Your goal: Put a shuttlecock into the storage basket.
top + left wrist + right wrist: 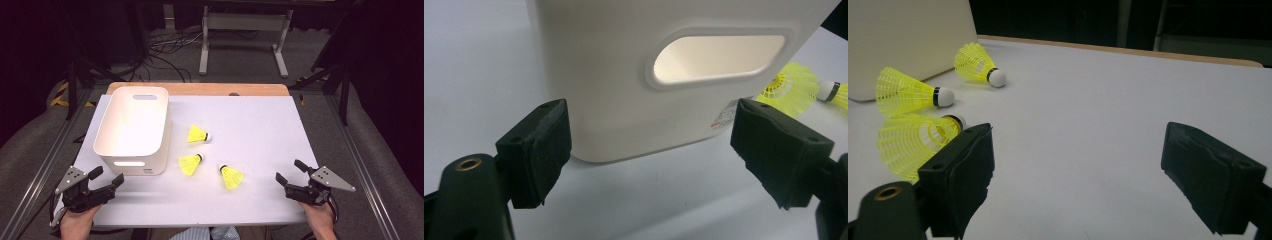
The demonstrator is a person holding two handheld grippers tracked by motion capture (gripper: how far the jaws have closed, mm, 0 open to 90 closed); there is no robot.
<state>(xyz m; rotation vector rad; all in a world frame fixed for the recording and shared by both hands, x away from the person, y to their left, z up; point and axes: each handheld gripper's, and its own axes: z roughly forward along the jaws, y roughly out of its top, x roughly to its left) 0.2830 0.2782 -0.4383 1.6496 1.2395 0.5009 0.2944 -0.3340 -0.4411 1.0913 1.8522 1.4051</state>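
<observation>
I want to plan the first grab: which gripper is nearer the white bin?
Left. The left gripper sits just off the white bin; the right gripper is across the table.

Three shuttlecocks (197, 134) (191, 164) (232, 176) lie on the table (260, 130) just right of the bin (134, 127).

High view: looks down, forward over whole table (260, 200), far off. Left gripper view: low, very near white bin (624, 75). Right gripper view: low, faces bin (908, 35) across 3 shuttlecocks (908, 95). All 3 share bin.
</observation>
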